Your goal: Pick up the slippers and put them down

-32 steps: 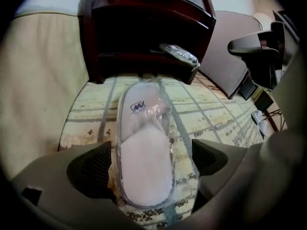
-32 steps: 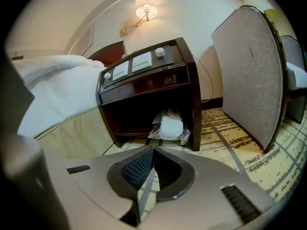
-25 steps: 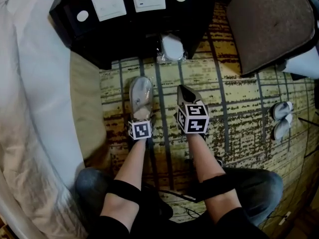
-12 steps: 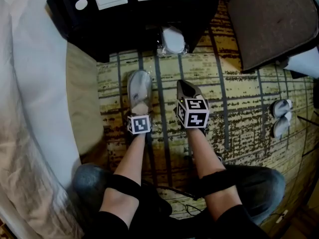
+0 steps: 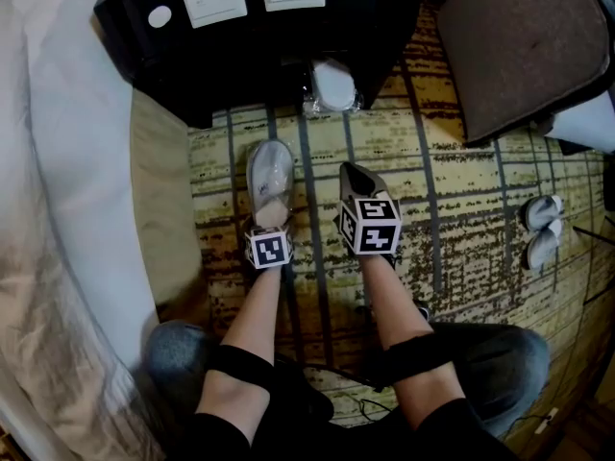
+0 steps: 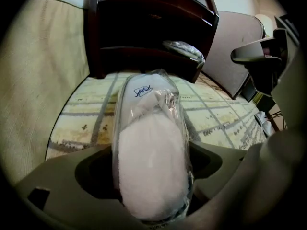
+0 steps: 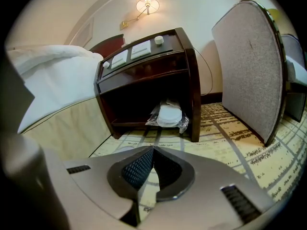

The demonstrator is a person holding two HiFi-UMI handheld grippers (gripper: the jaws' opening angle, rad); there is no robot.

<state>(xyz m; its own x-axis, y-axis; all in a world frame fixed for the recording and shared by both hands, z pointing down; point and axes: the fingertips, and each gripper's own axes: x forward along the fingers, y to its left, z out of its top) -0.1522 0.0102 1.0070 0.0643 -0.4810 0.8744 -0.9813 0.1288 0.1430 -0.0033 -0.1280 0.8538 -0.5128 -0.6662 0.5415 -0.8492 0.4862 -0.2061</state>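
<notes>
1. Slipper [image 6: 151,162], sealed in clear film, lies toe-away on the patterned carpet [image 5: 461,200]. Its heel sits between the jaws of the left claw [image 6: 152,202], which have just been closing round it. Dark gaps show on both sides, so I judge there is no firm hold yet.
2. Risk: the film looks slick and loose. The pads may pinch only the wrap, and the slipper could slide out on lifting. Held by the soft heel alone, the toe may droop and swing.
3. Look: white, fluffy and flat, with a small blue logo near the toe under crinkled film.
4. The right claw [image 7: 151,169] hangs just beside it, pressed together and empty.
5. Farther off, a wrapped package [image 7: 169,115] rests on the low shelf of the nightstand [image 7: 192,80].
</notes>
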